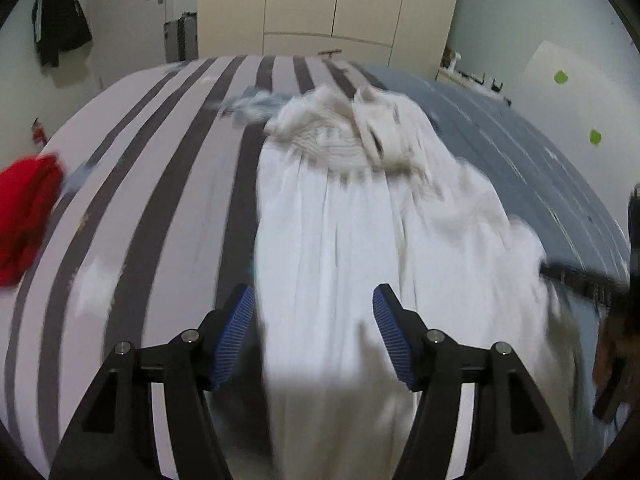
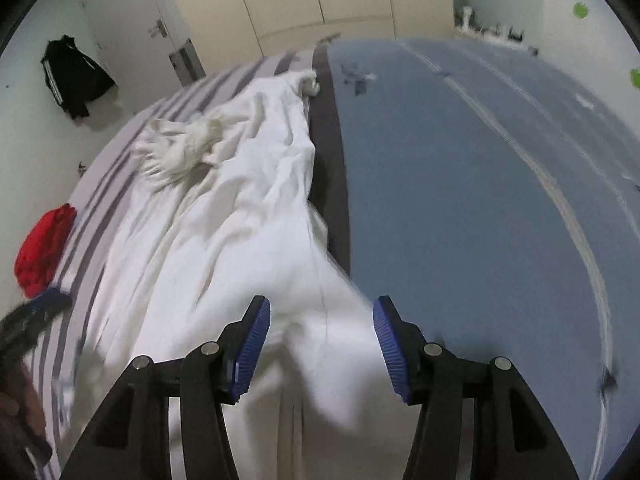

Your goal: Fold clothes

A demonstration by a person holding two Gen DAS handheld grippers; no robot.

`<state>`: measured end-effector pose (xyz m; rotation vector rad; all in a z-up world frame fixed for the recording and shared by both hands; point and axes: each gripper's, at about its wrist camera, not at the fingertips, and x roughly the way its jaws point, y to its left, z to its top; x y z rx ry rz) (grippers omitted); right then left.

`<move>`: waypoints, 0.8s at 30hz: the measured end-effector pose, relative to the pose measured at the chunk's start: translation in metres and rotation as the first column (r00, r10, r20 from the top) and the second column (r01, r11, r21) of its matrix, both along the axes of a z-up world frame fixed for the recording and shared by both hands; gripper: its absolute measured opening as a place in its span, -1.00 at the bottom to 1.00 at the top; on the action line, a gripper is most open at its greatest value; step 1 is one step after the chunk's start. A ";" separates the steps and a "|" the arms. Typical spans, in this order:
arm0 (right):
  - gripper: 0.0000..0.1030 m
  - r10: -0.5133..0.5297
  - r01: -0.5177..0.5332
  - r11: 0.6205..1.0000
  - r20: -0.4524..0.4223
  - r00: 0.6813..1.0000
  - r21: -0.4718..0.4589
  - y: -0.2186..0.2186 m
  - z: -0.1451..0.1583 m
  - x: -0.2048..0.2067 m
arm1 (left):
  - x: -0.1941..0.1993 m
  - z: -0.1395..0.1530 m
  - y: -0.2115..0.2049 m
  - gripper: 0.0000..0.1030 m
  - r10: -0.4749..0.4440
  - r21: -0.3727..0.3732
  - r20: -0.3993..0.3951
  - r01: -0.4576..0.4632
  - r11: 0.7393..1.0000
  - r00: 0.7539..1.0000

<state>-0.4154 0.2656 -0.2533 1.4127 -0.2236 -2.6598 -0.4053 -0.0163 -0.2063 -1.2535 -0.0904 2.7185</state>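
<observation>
Bed [image 1: 160,184] bears white garment [image 1: 332,240] between spread fingers [image 1: 236,332].

Black grippers [image 1: 314,334] [image 2: 320,344], ribbed blue jaws, silver screws

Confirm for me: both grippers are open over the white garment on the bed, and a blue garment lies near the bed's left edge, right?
Not quite. The garment near the left edge is red, as the left wrist view shows. The rest holds: left gripper and right gripper are open over the white garment.
</observation>
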 end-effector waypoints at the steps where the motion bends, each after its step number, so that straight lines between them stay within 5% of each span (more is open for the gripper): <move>1: -0.03 0.012 -0.012 1.000 0.003 1.000 -0.003 -0.002 -0.003 -0.014 | -0.025 -0.003 0.003 0.16 0.001 0.005 -0.005 -0.001 1.000 1.000; 8: -0.08 0.067 -0.067 0.998 0.029 0.997 0.003 -0.018 -0.032 -0.055 | -0.148 -0.032 0.022 0.09 0.006 0.054 0.021 -0.007 0.999 1.000; 10: -0.51 0.097 -0.097 0.995 0.022 0.995 0.007 -0.018 -0.036 -0.049 | -0.164 -0.038 0.024 -0.49 -0.012 0.037 0.028 0.011 0.999 1.000; 12: -0.79 0.111 -0.111 0.994 0.025 0.994 -0.008 -0.017 -0.038 -0.043 | -0.174 -0.037 0.021 -0.77 -0.038 0.024 0.024 0.037 0.999 0.999; 20: -0.88 0.093 -0.089 0.994 0.063 0.994 -0.063 0.004 -0.018 0.017 | -0.190 0.020 -0.061 -0.83 0.086 0.108 -0.033 -0.082 0.991 0.996; 24: -0.88 0.143 -0.131 0.986 0.124 0.982 -0.098 0.003 -0.011 0.063 | -0.161 0.019 -0.104 -0.83 0.122 0.023 -0.006 -0.122 0.992 0.993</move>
